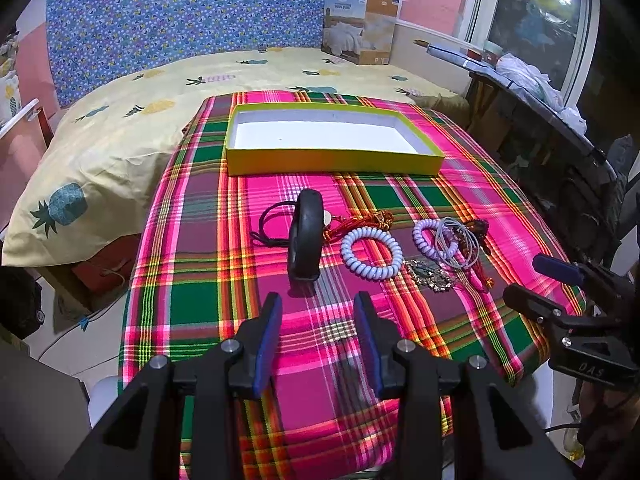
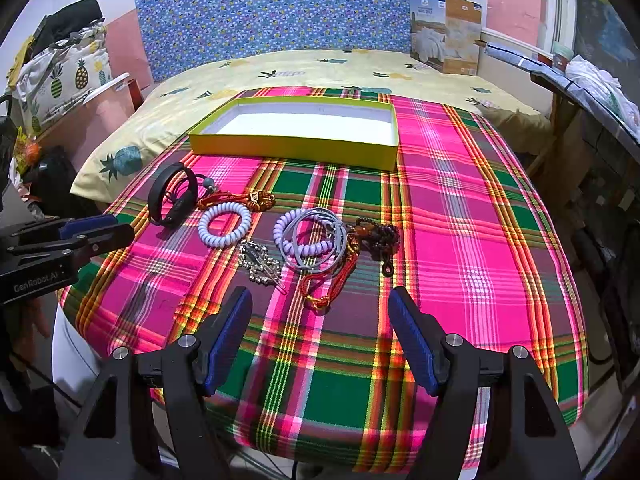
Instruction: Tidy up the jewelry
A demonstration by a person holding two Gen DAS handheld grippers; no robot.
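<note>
Your left gripper hangs spread, holding nothing, with the thick matte-black rubber wristband standing on edge just beyond at 12 o'clock. Your right gripper is spread wider (also holding nothing) before the knotted red cord at 12. The ribbed white plastic coil bracelet lies at 11. The shallow yellow cardboard box sits beyond on the woven pink-green plaid cloth.

The left gripper has black angular arms, blue ribbed pads and silver screws; white "GenRobot.AI" lettering marks its body. The right gripper looks the same, with "DAS" at 4 o'clock in the left view.
</note>
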